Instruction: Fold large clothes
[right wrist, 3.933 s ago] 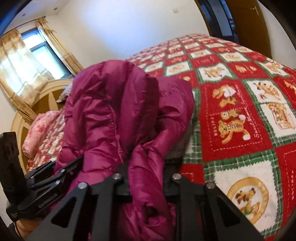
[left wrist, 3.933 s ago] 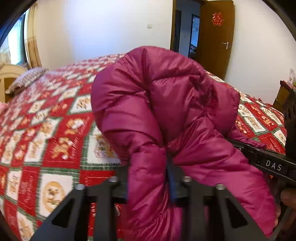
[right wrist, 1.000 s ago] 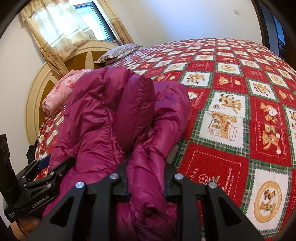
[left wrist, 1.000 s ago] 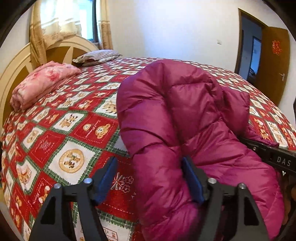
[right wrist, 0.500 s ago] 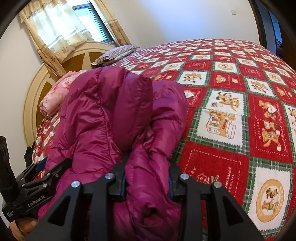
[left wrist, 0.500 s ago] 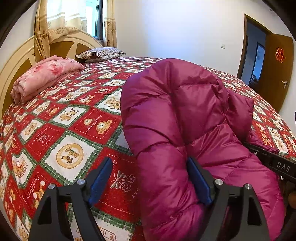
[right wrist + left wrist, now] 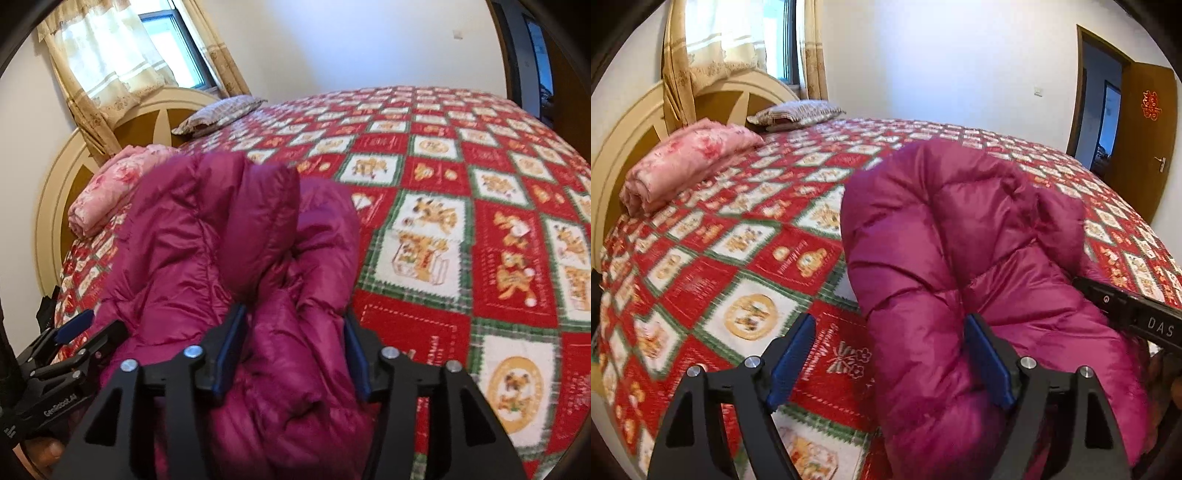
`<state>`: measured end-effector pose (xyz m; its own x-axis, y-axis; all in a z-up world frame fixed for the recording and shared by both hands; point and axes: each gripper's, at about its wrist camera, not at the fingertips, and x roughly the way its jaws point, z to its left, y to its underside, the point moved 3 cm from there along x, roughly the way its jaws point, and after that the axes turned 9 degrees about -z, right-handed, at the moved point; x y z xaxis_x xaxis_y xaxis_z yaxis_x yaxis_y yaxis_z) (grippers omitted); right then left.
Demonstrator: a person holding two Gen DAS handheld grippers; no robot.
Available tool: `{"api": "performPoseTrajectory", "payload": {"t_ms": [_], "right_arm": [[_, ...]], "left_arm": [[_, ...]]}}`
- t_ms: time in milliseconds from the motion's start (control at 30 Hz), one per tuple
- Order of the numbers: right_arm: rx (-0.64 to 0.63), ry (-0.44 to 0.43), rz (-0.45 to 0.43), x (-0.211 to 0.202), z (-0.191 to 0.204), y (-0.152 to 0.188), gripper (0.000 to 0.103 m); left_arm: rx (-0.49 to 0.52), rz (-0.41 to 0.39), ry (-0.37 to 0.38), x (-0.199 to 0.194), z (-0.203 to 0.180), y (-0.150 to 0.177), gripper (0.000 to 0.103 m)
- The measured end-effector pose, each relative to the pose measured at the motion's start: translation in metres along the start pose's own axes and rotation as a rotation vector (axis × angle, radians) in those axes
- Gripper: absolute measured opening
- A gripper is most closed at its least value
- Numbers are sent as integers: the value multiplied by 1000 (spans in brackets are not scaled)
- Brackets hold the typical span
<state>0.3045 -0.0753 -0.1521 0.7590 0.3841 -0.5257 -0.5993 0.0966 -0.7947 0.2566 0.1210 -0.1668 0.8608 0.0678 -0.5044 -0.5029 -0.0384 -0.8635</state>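
A magenta puffer jacket (image 7: 960, 236) lies bunched and folded on the bed's red patterned quilt (image 7: 746, 258). My left gripper (image 7: 890, 358) is open wide; a fold of the jacket sits loosely between its blue pads (image 7: 792, 354), against the right one only. In the right wrist view the jacket (image 7: 207, 243) fills the left centre. My right gripper (image 7: 291, 350) stands open with a thick roll of jacket between its blue pads (image 7: 229, 350). The left gripper also shows in the right wrist view (image 7: 70, 332). Part of the right gripper's body (image 7: 1130, 310) shows in the left wrist view.
A folded pink floral blanket (image 7: 683, 166) and a grey patterned pillow (image 7: 798, 112) lie by the cream headboard (image 7: 624, 147). A curtained window (image 7: 122, 48) is behind it. An open wooden door (image 7: 1145, 129) stands at the far right. Quilt stretches on both sides of the jacket.
Both grippers have opened. The left one let go of the jacket fold earlier and kept widening; the right jaws parted in the last half second. The jacket settled on the quilt.
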Motion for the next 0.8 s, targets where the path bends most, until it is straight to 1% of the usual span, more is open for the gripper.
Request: {"api": "performPoseTrajectory", "payload": {"t_ms": [33,167,267,333,400,500,600,633,733,800], "right_arm": [[-9,-1,-20,-10,3,-4,64],[-64,27,-67,-47,21,-12,64],[-97,53,-113,-89,35,-16,68],[-119,75,-187,-127,44,-16,76],[-122,86,-247,-156,50,-15,76],[-127,84,-297,-187,57,-15,78],[-151,91,-338,-206,65,-18,86],[-156,91,-345,-210,68,-19,86],[-164,83,-370,-219,74,-20,86],[-169,77,-376,-221,77,-21,86]], "left_arm": [[3,-9,3,-7,0,-3,83],[12,-70,-7,-53,4,-24,83],[-10,-127,-7,-96,12,-40,83],[-23,-176,-1,-127,17,-49,83],[-35,-231,0,-155,22,-56,83],[-48,-301,13,-188,26,-64,83],[-64,-342,19,-207,31,-73,83],[-65,-350,26,-211,32,-75,83],[-59,-382,15,-219,33,-79,83],[-55,-385,11,-221,33,-81,83]]}}
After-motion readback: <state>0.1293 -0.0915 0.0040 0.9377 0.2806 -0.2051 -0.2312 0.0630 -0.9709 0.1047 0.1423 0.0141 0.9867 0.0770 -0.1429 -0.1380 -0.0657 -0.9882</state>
